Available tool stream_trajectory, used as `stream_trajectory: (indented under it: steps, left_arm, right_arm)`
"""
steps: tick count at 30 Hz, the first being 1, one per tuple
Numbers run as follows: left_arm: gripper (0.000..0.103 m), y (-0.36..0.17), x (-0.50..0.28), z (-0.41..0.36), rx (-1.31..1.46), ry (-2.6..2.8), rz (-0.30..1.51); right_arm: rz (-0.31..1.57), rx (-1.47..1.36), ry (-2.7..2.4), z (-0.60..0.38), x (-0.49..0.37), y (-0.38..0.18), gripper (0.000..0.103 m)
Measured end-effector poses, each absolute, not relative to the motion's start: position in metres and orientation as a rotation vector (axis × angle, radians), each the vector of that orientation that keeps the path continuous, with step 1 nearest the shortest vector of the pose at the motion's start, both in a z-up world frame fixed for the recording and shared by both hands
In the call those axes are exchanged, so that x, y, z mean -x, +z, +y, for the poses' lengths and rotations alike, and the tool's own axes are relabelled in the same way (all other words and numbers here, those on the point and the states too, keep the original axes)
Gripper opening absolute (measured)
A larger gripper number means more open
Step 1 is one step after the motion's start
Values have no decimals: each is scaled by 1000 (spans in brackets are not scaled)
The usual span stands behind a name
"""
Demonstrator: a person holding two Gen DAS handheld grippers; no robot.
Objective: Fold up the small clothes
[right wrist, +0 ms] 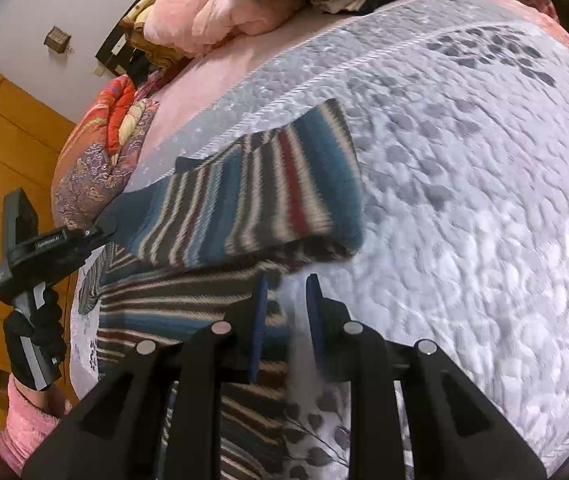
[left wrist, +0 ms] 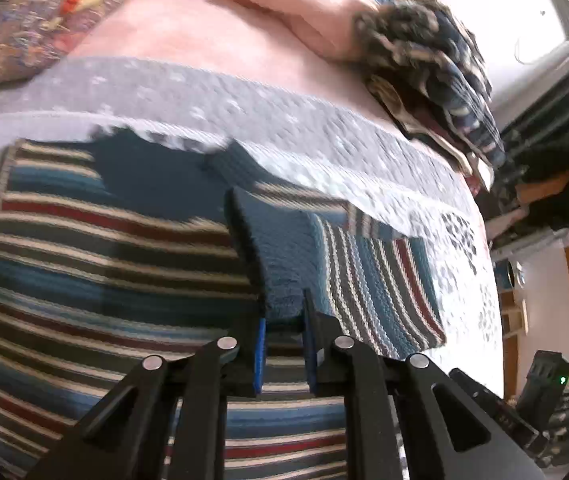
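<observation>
Striped knitted sweater (left wrist: pixel 84 240) in blue, dark red, cream and grey lies spread on a pale lavender quilted bedcover with a grey leaf print (right wrist: pixel 464 200), near edge of the bed.

Left gripper (left wrist: pixel 284 320), black with blue pads: its 2 fingers are clamped on a plain blue edge of the sweater, cloth pinched between the pads. A sleeve or flap of the sweater (left wrist: pixel 384 292) is lifted and turned over toward the right, stripes running lengthwise, its far end draping onto the bedcover. Seen from the right wrist camera, the same flap (right wrist: pixel 268 200) hangs as a raised band across the middle of the view, with the left gripper's body (right wrist: pixel 44 248) at its left end, held by a hand in a black glove (right wrist: pixel 32 340) above a fluffy pink sleeve (right wrist: pixel 24 432).

Right gripper (right wrist: pixel 284 300): fingers parted with a gap between the blue pads, nothing held. It hovers over the right border of the sweater body, where knit meets bedcover; contact with the cloth cannot be judged.

Far side of the bed: a pink crumpled blanket (left wrist: pixel 304 4), a stack of 2 or more folded dark patterned garments (left wrist: pixel 444 80) to its right, an orange and purple patterned quilt (left wrist: pixel 24 40) at far left.

Motion blur in both views
</observation>
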State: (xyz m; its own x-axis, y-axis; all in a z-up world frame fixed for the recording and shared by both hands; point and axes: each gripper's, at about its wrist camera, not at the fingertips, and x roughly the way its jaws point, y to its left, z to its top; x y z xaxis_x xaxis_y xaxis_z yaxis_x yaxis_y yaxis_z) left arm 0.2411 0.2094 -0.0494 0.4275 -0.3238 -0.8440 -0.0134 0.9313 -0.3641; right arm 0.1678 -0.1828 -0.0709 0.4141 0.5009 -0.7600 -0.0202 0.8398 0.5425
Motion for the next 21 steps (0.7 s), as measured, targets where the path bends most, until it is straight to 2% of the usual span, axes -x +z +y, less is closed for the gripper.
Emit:
stream_trajectory:
  steps: [13,21]
  left_arm:
    - [15,-49,-241,330,332,5,1069]
    - [15,-97,-250,361,293,57,1147]
  right_arm:
    - [1167,-422,437,-102,-221,-75,21]
    - [1237,-364,406,-75,-231,-107,21]
